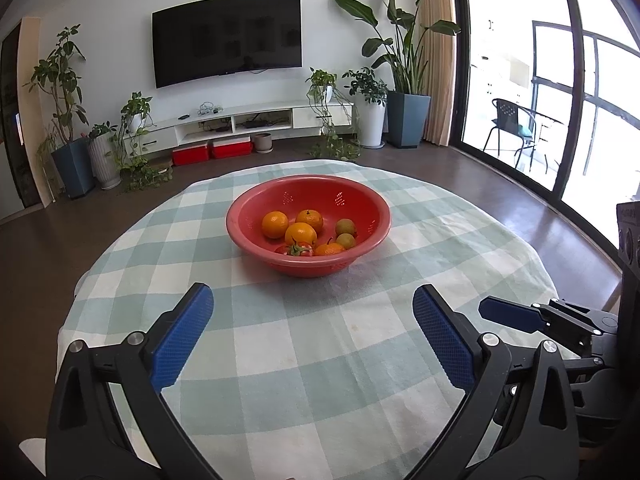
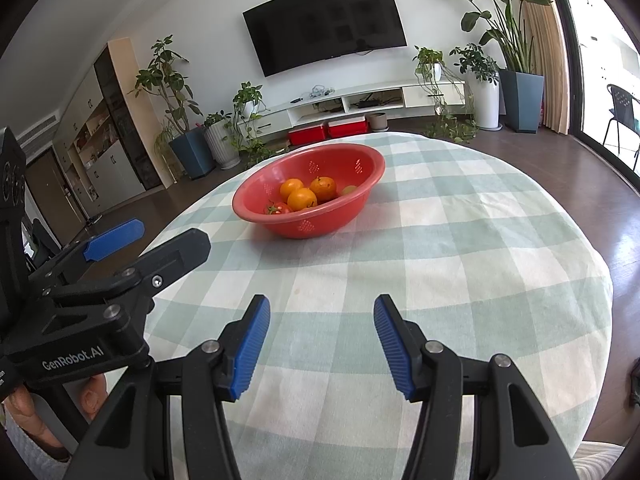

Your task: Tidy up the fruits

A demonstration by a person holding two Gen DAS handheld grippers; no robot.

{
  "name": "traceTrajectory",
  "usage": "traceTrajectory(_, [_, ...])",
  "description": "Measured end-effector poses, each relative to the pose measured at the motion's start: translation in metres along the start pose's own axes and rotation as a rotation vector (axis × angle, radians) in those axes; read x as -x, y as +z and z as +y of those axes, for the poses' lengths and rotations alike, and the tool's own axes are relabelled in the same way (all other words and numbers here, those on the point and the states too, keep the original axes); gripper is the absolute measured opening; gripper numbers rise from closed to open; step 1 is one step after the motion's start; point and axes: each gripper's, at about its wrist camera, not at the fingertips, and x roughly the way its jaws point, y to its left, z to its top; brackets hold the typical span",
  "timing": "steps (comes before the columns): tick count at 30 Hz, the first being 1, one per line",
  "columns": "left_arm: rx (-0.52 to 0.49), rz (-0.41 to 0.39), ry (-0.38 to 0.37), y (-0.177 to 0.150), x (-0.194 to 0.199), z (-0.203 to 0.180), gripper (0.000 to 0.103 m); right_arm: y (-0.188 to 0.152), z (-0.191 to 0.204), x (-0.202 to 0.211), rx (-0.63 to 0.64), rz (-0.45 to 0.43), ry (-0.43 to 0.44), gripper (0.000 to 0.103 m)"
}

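Left hand-held gripper (image 1: pixel 312 336) wide, right hand-held gripper (image 2: pixel 322 346) wide, both empty at counter's near edge; all visible fruit (image 1: pixel 306 234) sits in red bowl (image 1: pixel 248 216) mid-counter.

Counter (image 1: pixel 460 240): round, fully draped.
Cover: checked cloth (image 1: pixel 320 360), pale green and white.
Resting on cloth: red perforated bowl (image 1: pixel 248 216), near far edge, holding fruit.

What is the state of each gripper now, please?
Left gripper: open, holding nothing, above the green-and-white checked tablecloth.
Right gripper: open, holding nothing.
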Motion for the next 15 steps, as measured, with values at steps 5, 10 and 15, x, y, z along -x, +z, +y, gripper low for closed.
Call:
traceTrajectory(5, [-0.006,-0.001,-0.003,-0.0007,0.0003,-0.0018,0.101,-0.0001,0.0001,0.0001,0.000,0.002,0.000,0.058])
traceTrajectory(10, [-0.006,0.000,-0.005,-0.0007,0.0002,-0.0023,0.101,0.0001,0.0004,0.0004,0.000,0.001,-0.001,0.058])
traceTrajectory(15, [-0.003,0.001,-0.005,-0.0012,0.0002,-0.0028,0.101,0.0001,0.0006,0.0005,0.001,0.002,0.000,0.058])
